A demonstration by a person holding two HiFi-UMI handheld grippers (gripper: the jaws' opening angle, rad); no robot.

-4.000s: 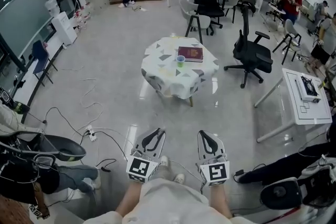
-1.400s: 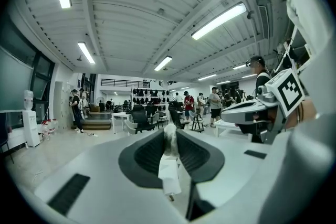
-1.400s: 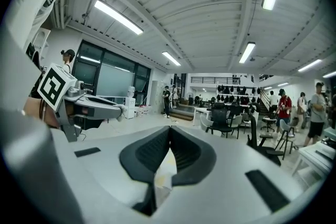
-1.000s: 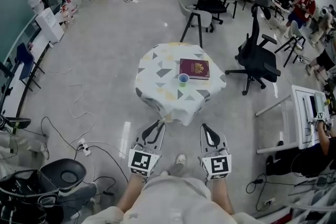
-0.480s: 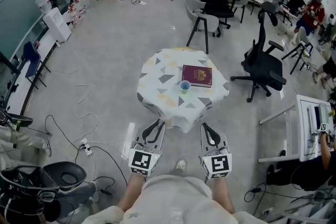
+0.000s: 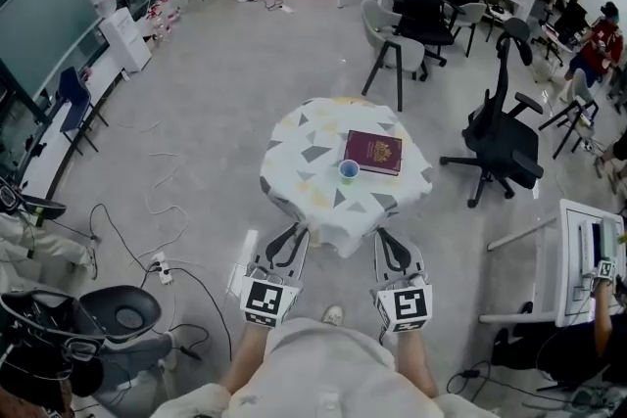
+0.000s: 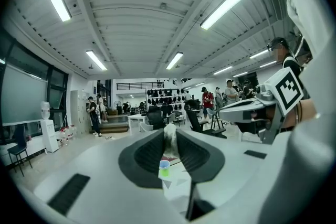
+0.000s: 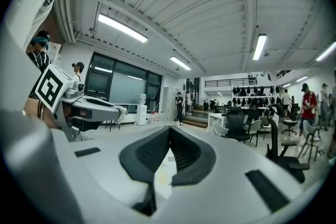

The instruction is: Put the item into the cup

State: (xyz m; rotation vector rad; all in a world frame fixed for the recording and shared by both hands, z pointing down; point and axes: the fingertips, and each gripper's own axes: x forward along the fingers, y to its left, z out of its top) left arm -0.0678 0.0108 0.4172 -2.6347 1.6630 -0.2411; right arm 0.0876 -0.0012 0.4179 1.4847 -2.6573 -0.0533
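Observation:
A small green-and-blue cup [image 6: 349, 171] stands on a round table with a patterned cloth [image 6: 304, 173], beside a dark red book [image 6: 373, 152]. Both grippers hover low over the floor, short of the table's near edge. My left gripper [image 6: 297, 228] is shut on a small whitish crumpled item [image 7: 169, 140] pinched at its tips. Past those tips, the left gripper view shows the cup [image 7: 164, 167] ahead. My right gripper [image 6: 380, 233] is shut with nothing between its jaws; its view shows the closed tips [image 8: 169, 129] and the left gripper [image 8: 100, 110] alongside.
A black office chair [image 6: 505, 147] stands right of the table and a grey chair [image 6: 392, 39] behind it. A white desk [image 6: 588, 259] is at the right edge. Cables [image 6: 162, 210] trail over the floor at left, near a black stool [image 6: 113, 318]. People stand far off.
The table with cup and book has drawn nearer in the head view as the person walks toward it. Both grippers keep the same pose and stay shut.

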